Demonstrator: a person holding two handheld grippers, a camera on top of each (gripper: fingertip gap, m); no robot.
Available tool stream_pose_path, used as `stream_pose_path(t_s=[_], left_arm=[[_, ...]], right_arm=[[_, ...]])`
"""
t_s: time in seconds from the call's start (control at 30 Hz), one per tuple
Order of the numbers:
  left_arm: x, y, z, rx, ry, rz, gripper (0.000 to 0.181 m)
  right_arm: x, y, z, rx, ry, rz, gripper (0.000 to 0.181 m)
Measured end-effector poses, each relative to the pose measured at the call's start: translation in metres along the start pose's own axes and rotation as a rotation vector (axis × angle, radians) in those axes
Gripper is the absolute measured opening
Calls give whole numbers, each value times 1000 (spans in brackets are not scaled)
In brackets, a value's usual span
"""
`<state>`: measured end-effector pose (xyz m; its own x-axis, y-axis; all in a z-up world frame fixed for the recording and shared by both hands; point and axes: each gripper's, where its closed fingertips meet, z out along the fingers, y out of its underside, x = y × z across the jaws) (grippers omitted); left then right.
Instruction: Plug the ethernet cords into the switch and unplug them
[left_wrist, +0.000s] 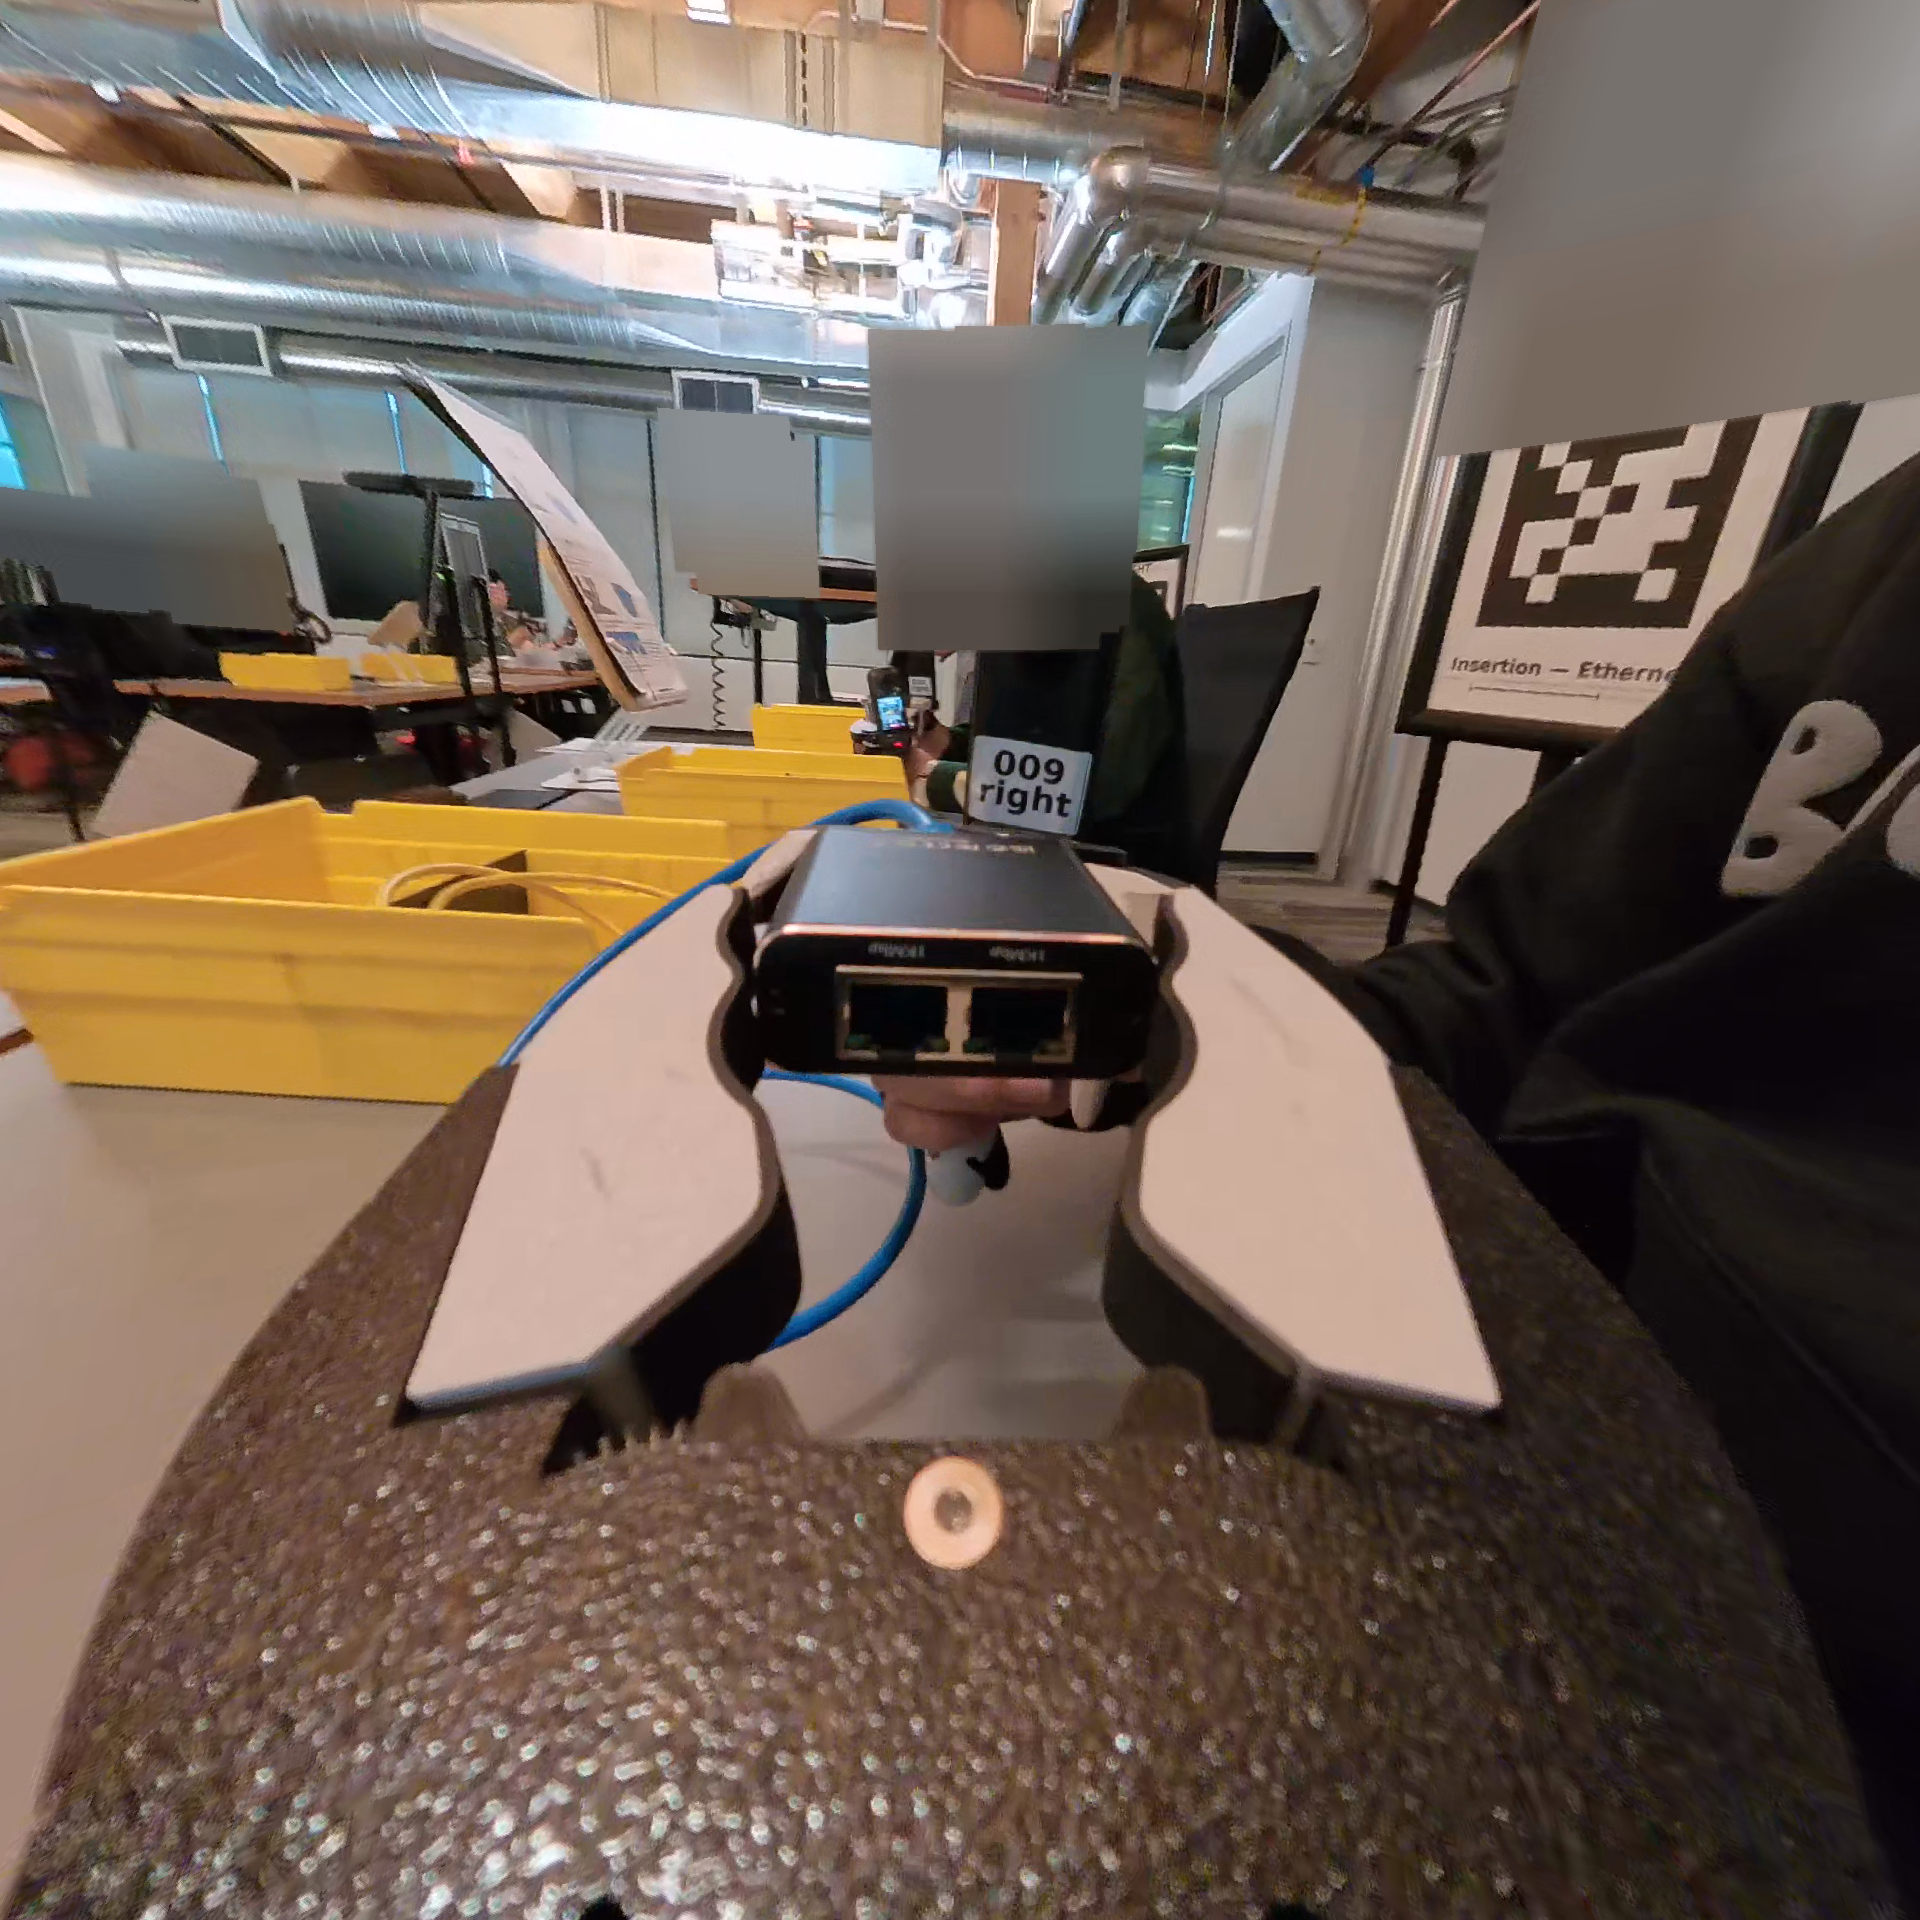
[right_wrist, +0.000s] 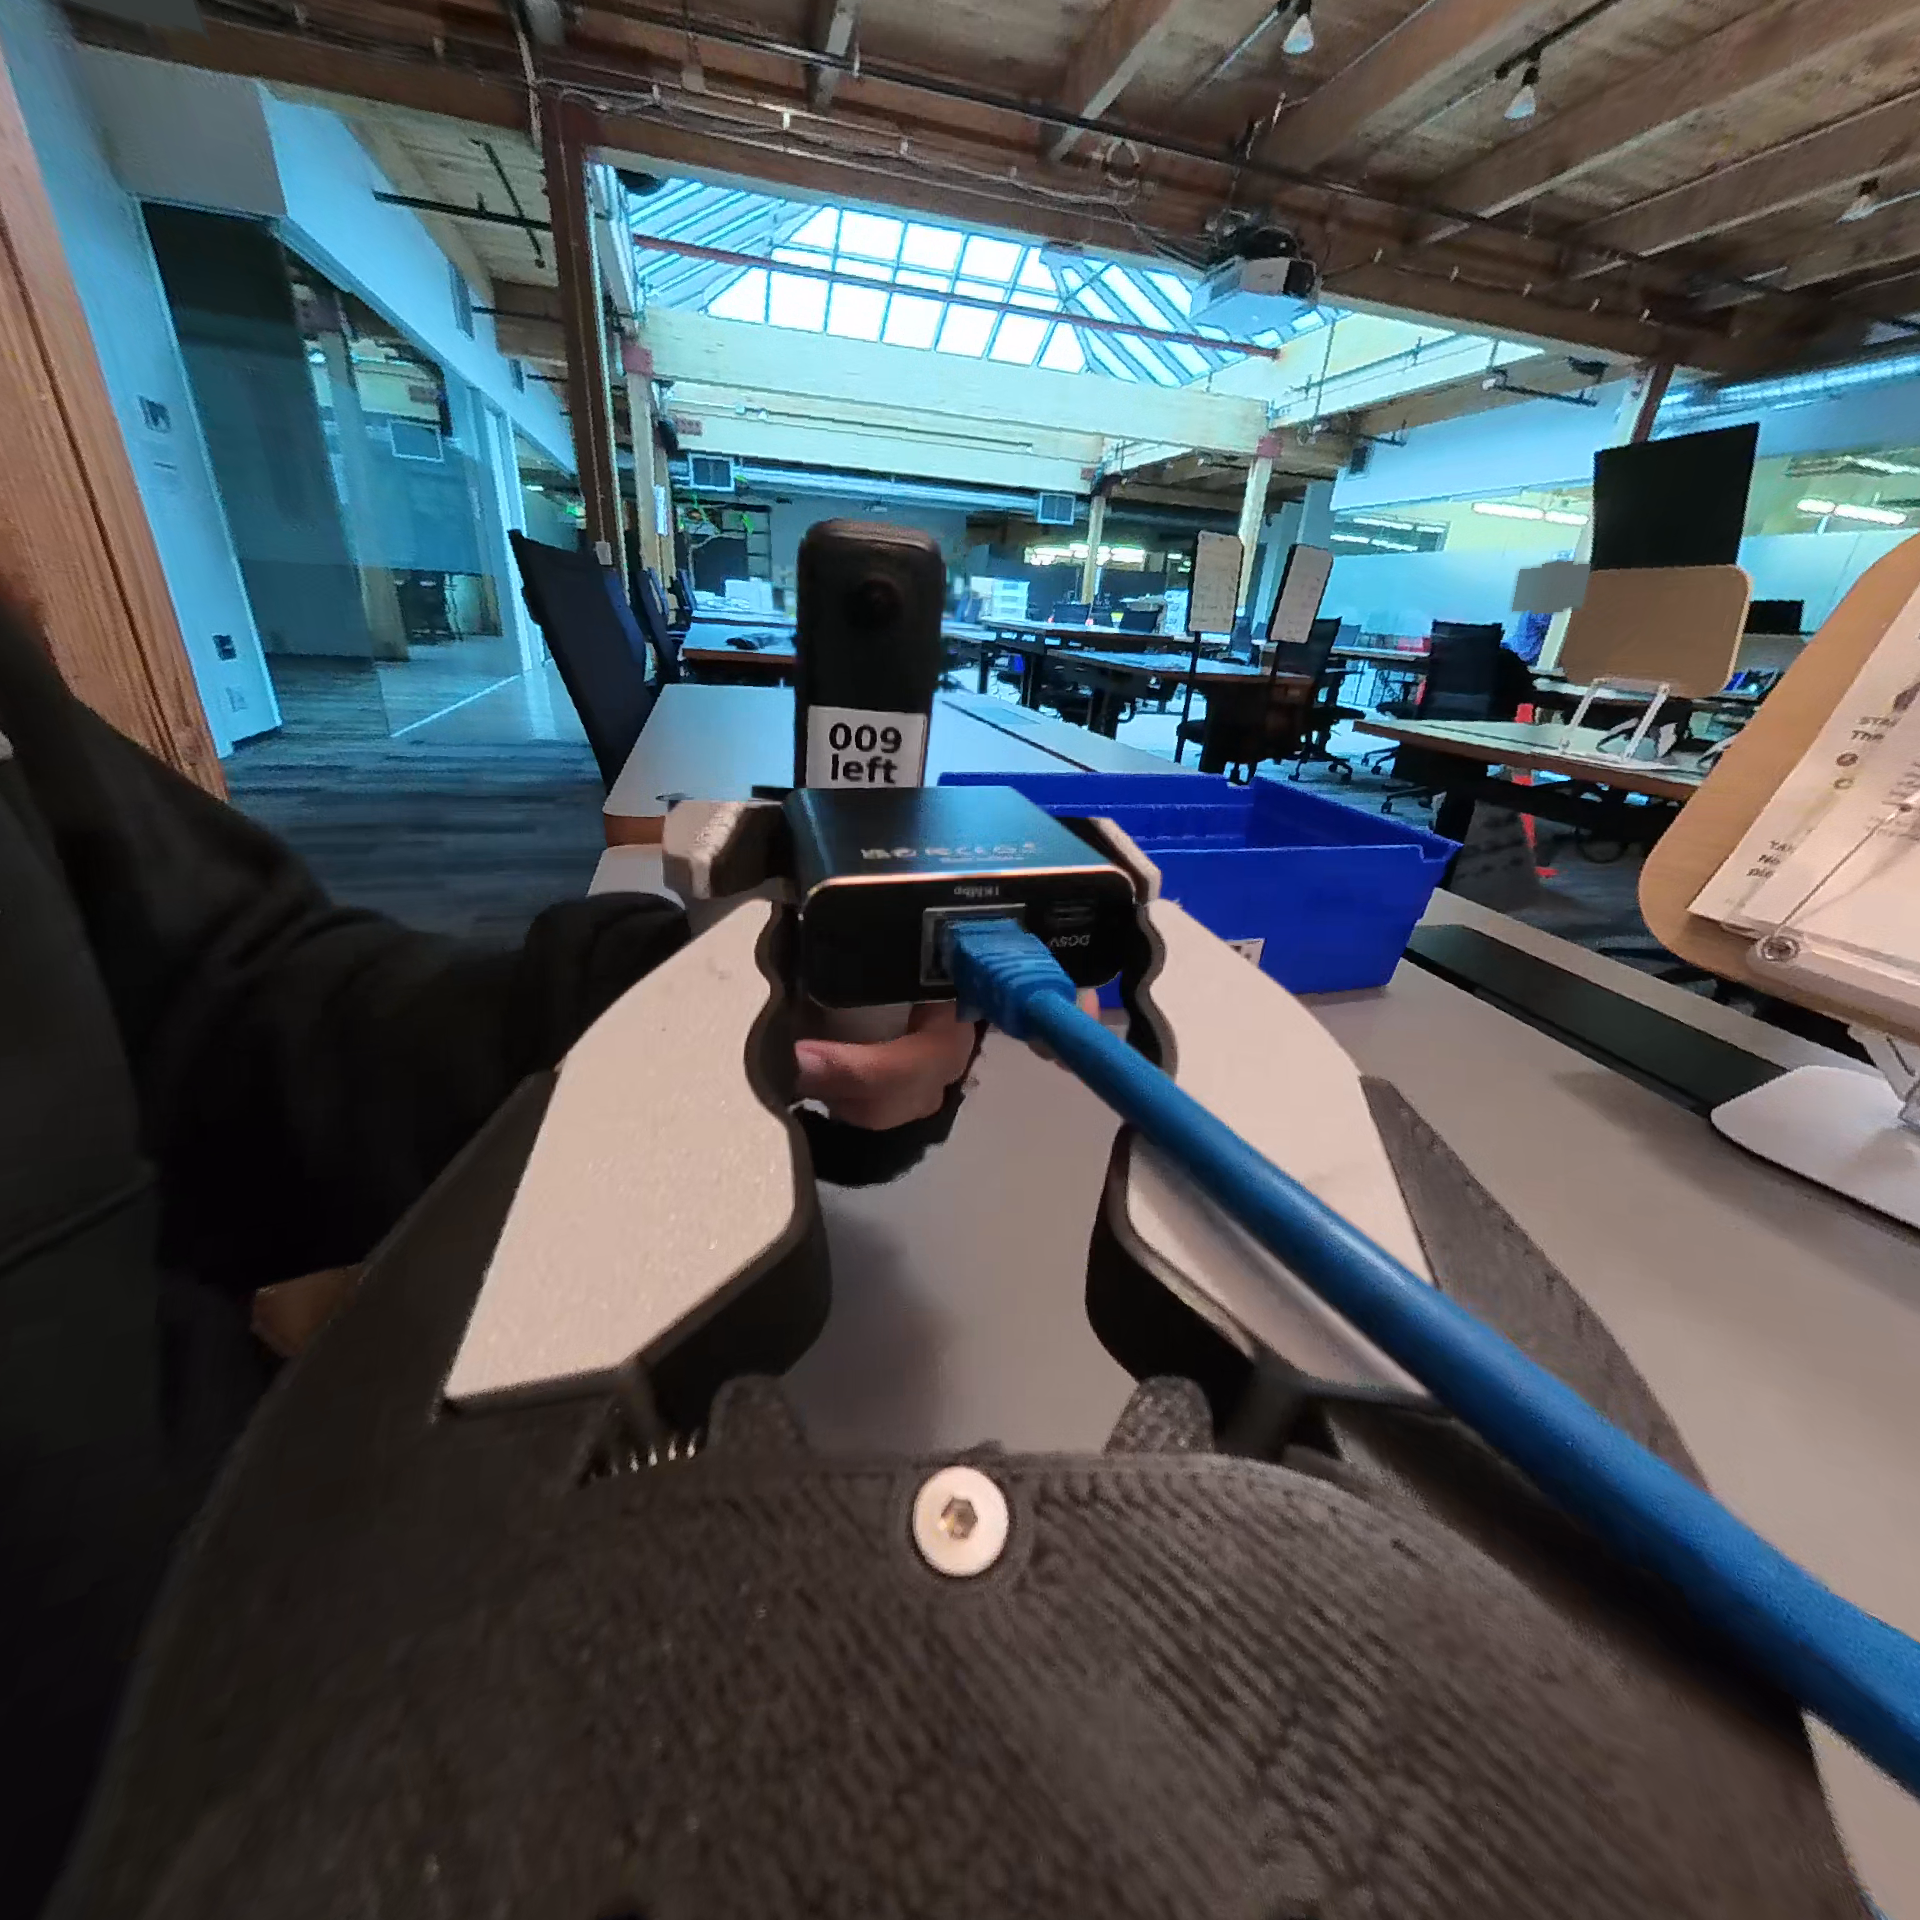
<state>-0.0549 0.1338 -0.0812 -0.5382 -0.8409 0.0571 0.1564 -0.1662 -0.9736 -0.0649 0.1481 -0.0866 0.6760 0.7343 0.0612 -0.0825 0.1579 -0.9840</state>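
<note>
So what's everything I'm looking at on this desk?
switch: one, black, held above the table
ethernet cord: one, blue, plugged into the switch
beige cord: one, coiled in a yellow bin
yellow bins: several, on the table
blue bin: one, on the table
left gripper: grey fingers, clamping one end of the switch
right gripper: grey fingers, clamping the opposite end

An open-plan office with a workshop character is shown: rows of desks (right_wrist: 1174, 665) and office chairs (right_wrist: 582, 634) are seen under exposed timber beams, a skylight (right_wrist: 914, 301) and silver ducting (left_wrist: 1195, 197), with yellow parts bins (left_wrist: 270, 966) laid out.
</note>
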Motion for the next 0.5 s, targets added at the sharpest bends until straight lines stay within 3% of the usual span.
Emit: stream_pose_path(t_s=[0.13,0.23,0.4,0.5], left_arm=[[0,4,1,-46,-16,76,71],[4,-2,2,-4,-1,85,70],[3,-3,-4,7,9,81,70],[-1,5,-6,-61,-17,125,70]], right_arm=[[-1,-1,-3,-46,-22,-23,59],[-3,-17,-10,38,-61,11,58],[-3,-14,-10,5,-51,-23,51],[-6,-13,-11,-34,-57,-72,41]])
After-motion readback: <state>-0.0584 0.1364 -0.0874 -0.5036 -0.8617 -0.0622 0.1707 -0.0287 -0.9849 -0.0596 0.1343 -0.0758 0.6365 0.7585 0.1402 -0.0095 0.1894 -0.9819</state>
